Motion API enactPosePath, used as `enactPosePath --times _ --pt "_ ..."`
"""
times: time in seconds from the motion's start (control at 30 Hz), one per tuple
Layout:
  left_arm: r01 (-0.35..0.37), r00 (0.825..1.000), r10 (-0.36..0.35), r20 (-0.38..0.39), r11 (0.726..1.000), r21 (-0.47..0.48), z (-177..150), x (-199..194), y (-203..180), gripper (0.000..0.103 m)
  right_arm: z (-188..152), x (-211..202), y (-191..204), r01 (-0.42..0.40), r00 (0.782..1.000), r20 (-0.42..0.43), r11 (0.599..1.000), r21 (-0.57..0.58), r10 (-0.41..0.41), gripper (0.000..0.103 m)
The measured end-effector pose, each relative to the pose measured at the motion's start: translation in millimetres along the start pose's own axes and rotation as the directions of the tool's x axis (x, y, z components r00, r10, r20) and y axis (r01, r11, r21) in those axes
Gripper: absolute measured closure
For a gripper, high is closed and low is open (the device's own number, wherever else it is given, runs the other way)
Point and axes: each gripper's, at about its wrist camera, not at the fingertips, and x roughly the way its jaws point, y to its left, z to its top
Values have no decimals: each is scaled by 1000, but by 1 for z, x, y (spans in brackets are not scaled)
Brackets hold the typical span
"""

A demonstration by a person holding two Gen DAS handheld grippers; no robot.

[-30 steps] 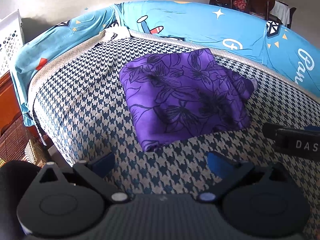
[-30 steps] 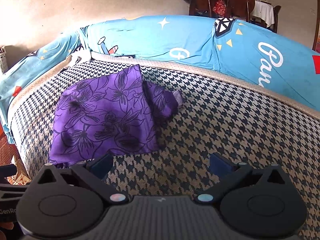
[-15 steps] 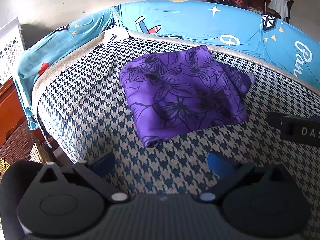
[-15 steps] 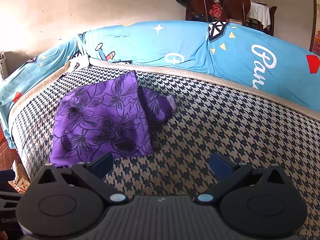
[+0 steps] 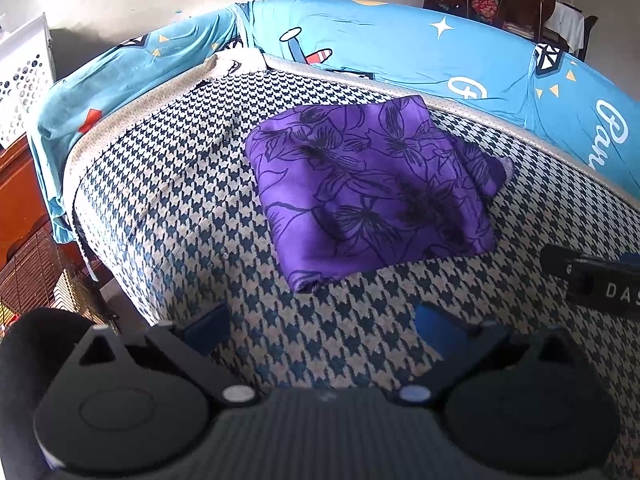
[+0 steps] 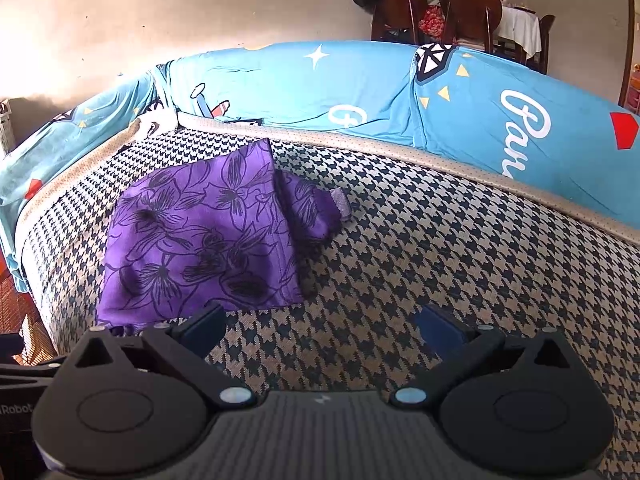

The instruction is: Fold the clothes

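A purple garment with black flower outlines [image 5: 372, 188] lies folded into a rough square on the houndstooth-covered bed [image 5: 168, 200]. A small flap sticks out on its right side [image 6: 316, 212]. My left gripper [image 5: 320, 324] hovers open just in front of the garment's near corner, nothing between its blue pads. My right gripper [image 6: 320, 324] is open too, near the garment's front right edge [image 6: 200, 248], its left finger just below that edge. The right gripper's body shows at the right edge of the left wrist view [image 5: 596, 280].
Blue printed cushions [image 6: 400, 92] line the far and left sides of the bed. A white perforated basket [image 5: 22, 80] and wooden furniture [image 5: 20, 208] stand at the left. Wooden chairs [image 6: 440, 12] stand behind. The bed's left edge drops to the floor [image 5: 92, 264].
Both grippers have drawn back slightly from the garment and tilted up, so it sits a little farther away in each view. The garment itself has not moved.
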Motion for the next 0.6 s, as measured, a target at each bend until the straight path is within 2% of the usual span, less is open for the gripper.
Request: enactPosePath --times 0.6 --pt "-1 1000 1 -4 1000 7 -1 3 1 0 -1 3 2 15 1000 -13 1000 -17 -15 0"
